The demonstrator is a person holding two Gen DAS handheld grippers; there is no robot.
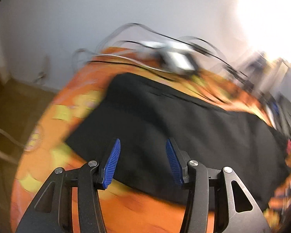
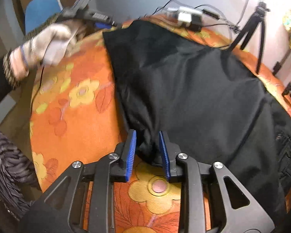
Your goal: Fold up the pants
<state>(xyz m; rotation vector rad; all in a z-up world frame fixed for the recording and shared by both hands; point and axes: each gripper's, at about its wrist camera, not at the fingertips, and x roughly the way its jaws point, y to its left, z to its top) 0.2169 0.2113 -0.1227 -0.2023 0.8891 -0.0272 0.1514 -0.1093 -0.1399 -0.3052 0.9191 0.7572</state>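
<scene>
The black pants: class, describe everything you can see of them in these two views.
The black pants are plain dark cloth, matte and softly creased, with one long seam line. They lie spread flat on the orange flowered cover. A bunched bit of their near edge sits between the blue pads of the right hand-held gripper. The left hand-held gripper holds nothing.

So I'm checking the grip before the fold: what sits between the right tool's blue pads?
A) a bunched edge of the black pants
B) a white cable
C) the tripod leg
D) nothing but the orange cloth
A: in the right wrist view, the right tool has a bunched edge of the black pants between its pads.
</scene>
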